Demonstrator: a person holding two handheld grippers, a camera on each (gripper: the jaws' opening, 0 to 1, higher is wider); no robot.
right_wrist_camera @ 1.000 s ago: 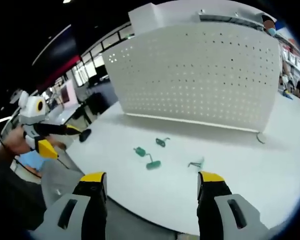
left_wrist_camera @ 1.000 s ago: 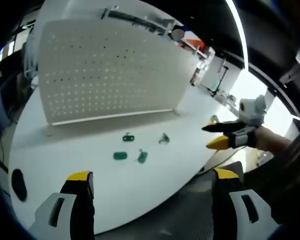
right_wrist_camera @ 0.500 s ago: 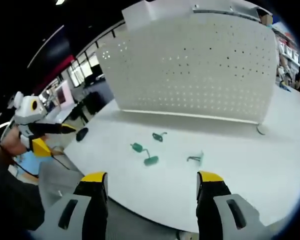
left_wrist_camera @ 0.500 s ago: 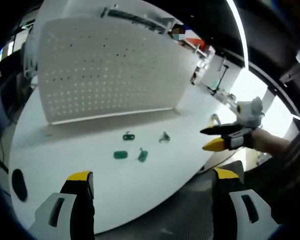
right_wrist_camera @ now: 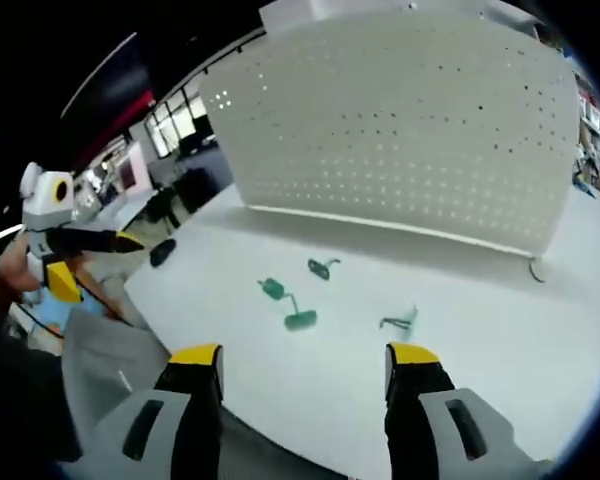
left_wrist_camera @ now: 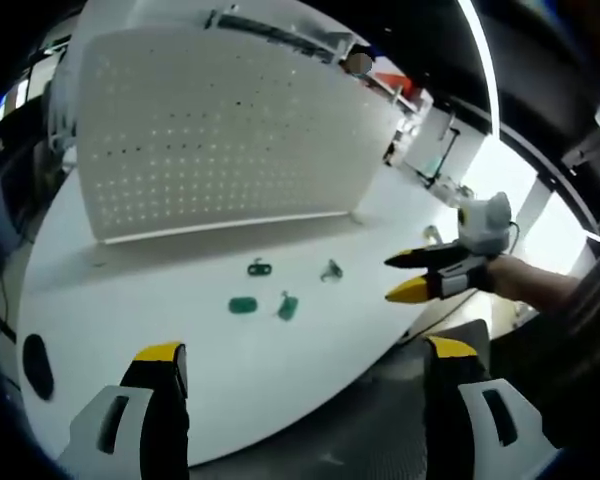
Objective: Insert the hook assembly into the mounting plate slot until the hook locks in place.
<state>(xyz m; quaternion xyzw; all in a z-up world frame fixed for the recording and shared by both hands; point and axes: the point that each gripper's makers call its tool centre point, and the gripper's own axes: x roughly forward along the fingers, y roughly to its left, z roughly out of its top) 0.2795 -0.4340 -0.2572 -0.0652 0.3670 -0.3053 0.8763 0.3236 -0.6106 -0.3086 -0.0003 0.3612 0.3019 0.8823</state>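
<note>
Green hooks (right_wrist_camera: pixel 292 305) scattered on white table (right_wrist_camera: pixel 500 350) below perforated panel (right_wrist_camera: pixel 400 120), twelve o'clock of left gripper (left_wrist_camera: pixel 298 385) and right gripper (right_wrist_camera: pixel 302 385), jaws apart, empty.

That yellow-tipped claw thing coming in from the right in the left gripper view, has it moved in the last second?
Yes. The right gripper has come inward over the white table, toward the small green hook parts, while the pegboard has barely shifted.
</note>
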